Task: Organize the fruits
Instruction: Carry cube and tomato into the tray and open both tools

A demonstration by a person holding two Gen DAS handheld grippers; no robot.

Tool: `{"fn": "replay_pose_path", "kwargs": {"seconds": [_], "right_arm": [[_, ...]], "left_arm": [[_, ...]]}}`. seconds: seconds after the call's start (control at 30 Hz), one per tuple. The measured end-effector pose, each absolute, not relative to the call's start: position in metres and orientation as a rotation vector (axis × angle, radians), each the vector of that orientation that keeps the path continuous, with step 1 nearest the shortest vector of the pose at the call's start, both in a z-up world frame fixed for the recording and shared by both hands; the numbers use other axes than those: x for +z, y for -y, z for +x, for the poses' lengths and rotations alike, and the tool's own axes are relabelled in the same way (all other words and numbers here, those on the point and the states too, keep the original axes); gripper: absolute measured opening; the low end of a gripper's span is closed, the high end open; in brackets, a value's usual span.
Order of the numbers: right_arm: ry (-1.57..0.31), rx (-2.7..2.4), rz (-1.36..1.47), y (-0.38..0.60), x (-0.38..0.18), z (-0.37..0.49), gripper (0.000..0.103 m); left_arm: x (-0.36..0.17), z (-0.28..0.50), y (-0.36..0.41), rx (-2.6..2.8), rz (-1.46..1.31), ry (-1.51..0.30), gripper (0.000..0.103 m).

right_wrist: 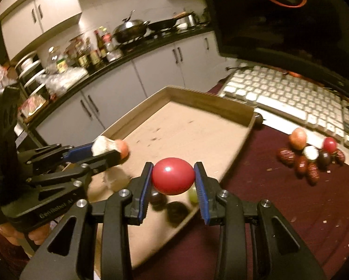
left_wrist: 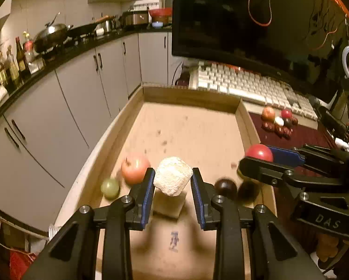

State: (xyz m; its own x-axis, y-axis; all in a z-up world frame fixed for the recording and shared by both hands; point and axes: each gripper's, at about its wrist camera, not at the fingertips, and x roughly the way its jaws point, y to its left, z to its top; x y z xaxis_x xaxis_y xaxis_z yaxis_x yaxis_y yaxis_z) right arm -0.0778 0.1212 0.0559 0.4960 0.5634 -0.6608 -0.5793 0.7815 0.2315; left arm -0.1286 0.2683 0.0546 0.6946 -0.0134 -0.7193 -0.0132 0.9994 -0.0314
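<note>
Left wrist view first: the left gripper has its blue pads pinched on a rough, whitish cube-shaped piece, held up above the floor of the cardboard tray. Below and to the side of it lie a peach-coloured apple, a small green fruit and two dark round fruits, all resting in the near end of the tray. Off to the side, the right gripper comes in over the tray's edge.

From the right wrist view, the right gripper is clamped on a glossy red fruit, which hangs over the near corner of the tray, just above the dark fruits. The left gripper shows there too, carrying its white piece over the far side of the tray.

Further out, on the dark red cloth beside the tray, a small heap of fruit waits next to a pale keyboard, under a dark monitor. Kitchen cabinets and a counter with pans and bottles run behind.

To my eye, both hands are at the delivery stage: each item is over the tray and not yet set down. What comes next looks like lowering each piece to a bare patch of cardboard, clear of the fruit already lying there, and spreading the jaws gently so the round red one does not roll. The heap by the keyboard suggests plenty is left to fetch.
</note>
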Motion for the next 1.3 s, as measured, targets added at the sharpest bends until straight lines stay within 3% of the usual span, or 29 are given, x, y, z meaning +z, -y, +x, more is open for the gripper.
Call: {"fn": "replay_pose_path", "kwargs": {"seconds": [0.47, 0.9, 1.1, 1.3], "right_arm": [[-0.884, 0.790, -0.041, -0.146, 0.029, -0.105, 0.037], [-0.827, 0.751, -0.104, -0.147, 0.027, -0.112, 0.037], [-0.833, 0.764, -0.076, -0.141, 0.028, -0.108, 0.047], [-0.774, 0.746, 0.008, -0.113, 0.039, -0.100, 0.052]], "left_arm": [[0.042, -0.144, -0.270, 0.041, 0.034, -0.814, 0.030], [0.041, -0.145, -0.265, 0.092, 0.085, -0.803, 0.033], [0.041, -0.144, -0.274, 0.121, 0.048, -0.823, 0.052], [0.052, -0.146, -0.277, 0.126, 0.013, -0.780, 0.060]]}}
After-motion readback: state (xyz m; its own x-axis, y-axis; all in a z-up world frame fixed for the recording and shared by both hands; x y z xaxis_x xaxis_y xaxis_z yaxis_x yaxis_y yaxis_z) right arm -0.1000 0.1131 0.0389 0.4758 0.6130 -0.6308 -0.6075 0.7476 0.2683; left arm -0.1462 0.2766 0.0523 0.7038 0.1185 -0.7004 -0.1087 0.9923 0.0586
